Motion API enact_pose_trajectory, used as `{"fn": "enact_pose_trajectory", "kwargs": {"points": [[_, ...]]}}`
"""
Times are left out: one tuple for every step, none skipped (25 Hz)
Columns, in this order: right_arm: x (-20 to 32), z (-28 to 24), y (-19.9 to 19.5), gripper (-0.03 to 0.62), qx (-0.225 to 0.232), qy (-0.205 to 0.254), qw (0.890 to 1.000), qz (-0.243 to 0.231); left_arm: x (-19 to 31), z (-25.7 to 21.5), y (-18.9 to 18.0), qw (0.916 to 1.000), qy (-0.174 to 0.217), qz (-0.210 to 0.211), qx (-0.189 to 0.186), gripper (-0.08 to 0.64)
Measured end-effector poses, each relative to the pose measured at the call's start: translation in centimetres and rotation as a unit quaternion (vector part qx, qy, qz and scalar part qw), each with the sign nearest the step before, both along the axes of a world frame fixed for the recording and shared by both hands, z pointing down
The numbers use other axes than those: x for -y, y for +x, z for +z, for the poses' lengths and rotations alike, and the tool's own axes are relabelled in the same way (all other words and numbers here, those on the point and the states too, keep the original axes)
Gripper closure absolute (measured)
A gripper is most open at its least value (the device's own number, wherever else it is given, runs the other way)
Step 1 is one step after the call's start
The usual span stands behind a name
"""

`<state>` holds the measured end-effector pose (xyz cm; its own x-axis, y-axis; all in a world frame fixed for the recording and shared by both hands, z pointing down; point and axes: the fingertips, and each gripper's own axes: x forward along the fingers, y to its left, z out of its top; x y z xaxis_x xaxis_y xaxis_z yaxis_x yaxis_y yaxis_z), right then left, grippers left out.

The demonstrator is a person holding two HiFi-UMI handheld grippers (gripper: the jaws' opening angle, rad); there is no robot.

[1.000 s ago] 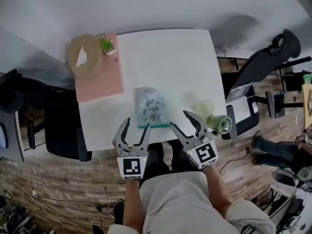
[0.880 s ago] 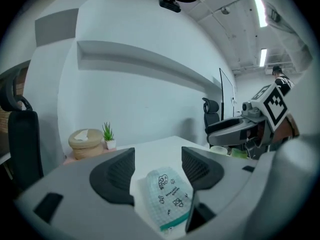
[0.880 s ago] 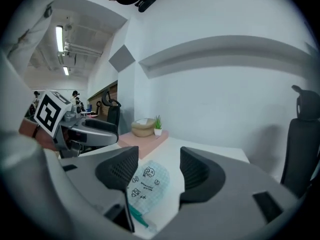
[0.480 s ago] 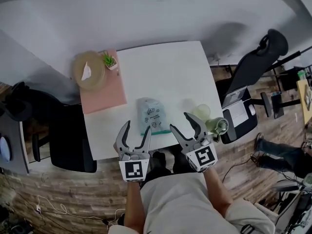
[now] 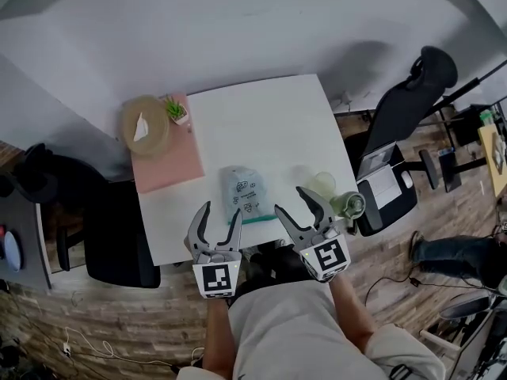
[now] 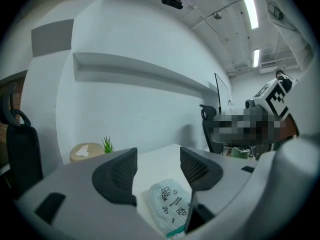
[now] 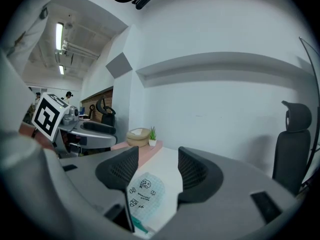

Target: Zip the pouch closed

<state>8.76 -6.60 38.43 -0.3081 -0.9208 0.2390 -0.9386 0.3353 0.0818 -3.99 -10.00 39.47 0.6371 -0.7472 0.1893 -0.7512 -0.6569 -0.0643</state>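
In the head view, the pouch (image 5: 242, 195) lies at the white table's (image 5: 269, 125) near edge, just beyond your left gripper (image 5: 221, 210) and right gripper (image 5: 291, 201). The left gripper view shows your jaws wide, gripping nothing. The right gripper view shows the same.

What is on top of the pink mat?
A round tan tissue holder and a small potted plant stand at the far end of the pink mat. The part of the mat beneath them is covered and cannot be seen.

Pale checked, green-edged pouch (image 5: 242, 192); white table (image 5: 269, 125); pink mat (image 5: 168, 166).
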Motion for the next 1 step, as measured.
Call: {"fn": "enact_pose_trajectory", "kwargs": {"points": [[-0.2, -0.18, 0.16, 0.347, 0.001, 0.001, 1.0, -0.003, -0.22, -0.14, 0.14, 1.0, -0.001, -0.002, 0.0, 0.302]]}}
